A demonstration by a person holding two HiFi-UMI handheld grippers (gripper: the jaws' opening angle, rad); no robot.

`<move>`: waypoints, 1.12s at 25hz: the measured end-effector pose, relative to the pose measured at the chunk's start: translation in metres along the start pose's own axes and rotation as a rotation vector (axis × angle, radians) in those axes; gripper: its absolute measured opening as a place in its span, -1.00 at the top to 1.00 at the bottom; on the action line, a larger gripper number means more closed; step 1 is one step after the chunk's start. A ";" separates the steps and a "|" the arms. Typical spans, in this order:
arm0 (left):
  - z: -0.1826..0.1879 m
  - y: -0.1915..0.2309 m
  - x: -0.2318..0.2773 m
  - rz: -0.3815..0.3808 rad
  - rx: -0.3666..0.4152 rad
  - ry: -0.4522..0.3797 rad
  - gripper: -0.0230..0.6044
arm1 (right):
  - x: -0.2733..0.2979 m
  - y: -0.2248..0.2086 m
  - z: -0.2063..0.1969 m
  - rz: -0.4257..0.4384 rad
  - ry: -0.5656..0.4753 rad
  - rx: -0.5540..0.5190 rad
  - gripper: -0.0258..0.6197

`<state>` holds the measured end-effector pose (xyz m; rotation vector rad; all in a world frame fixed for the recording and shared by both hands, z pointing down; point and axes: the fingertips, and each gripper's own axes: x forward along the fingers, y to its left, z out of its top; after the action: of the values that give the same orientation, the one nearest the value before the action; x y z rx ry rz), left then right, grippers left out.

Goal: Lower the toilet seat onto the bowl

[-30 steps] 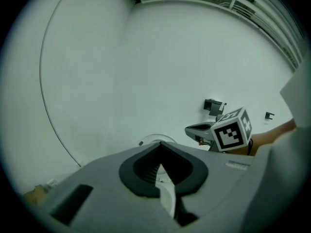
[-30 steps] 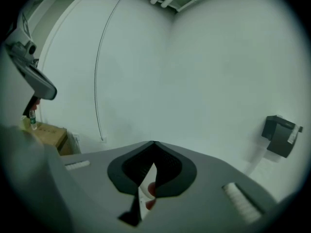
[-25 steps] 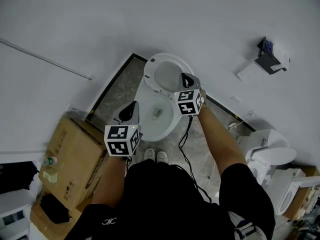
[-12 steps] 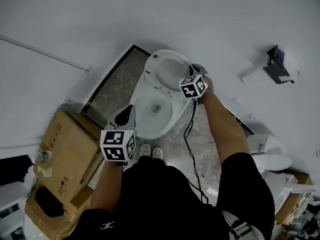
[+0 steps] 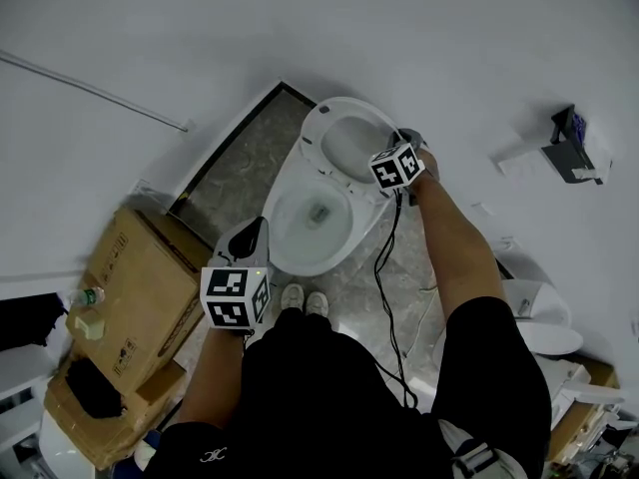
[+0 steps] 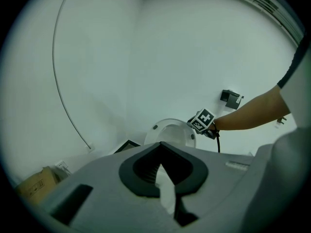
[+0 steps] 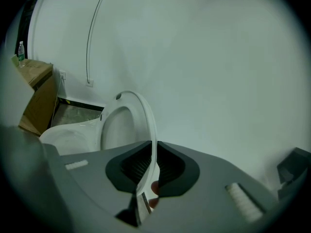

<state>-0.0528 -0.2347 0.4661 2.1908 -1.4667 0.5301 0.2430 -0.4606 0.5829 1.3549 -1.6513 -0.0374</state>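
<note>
The white toilet seat [image 5: 327, 136] stands raised against the wall above the bowl [image 5: 287, 257]. My right gripper [image 5: 406, 142] is at the seat's right rim. In the right gripper view the seat's thin edge [image 7: 146, 115] runs straight between the jaws of that gripper [image 7: 154, 152]. Its jaws have just been opening, and the pads now sit against both sides of the edge. My left gripper [image 5: 253, 232] hangs in front of the bowl's left side, apart from it, with nothing in it. From the left gripper [image 6: 160, 147] the seat [image 6: 170, 132] shows ahead.
A cardboard box [image 5: 130, 287] with a water bottle [image 5: 85, 297] stands at the left. A paper holder [image 5: 571, 153] hangs on the wall at the right. Another white toilet [image 5: 544, 332] sits at the right. A black cable [image 5: 384, 267] trails from the right gripper. Shoes [image 5: 305, 299] stand before the bowl.
My right gripper has moved from in front of the seat's middle to its right rim and taken the edge between its jaws. The left gripper has sunk a little.
</note>
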 end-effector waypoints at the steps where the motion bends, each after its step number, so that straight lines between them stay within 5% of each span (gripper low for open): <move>1: -0.002 0.001 -0.001 0.005 -0.003 0.003 0.90 | 0.002 0.000 -0.001 -0.002 0.006 -0.006 0.78; 28: -0.026 0.001 -0.012 0.034 -0.005 0.039 0.90 | 0.010 0.004 -0.004 0.084 0.020 0.001 0.68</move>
<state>-0.0595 -0.2116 0.4815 2.1429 -1.4858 0.5769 0.2435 -0.4641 0.5937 1.2815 -1.6901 0.0265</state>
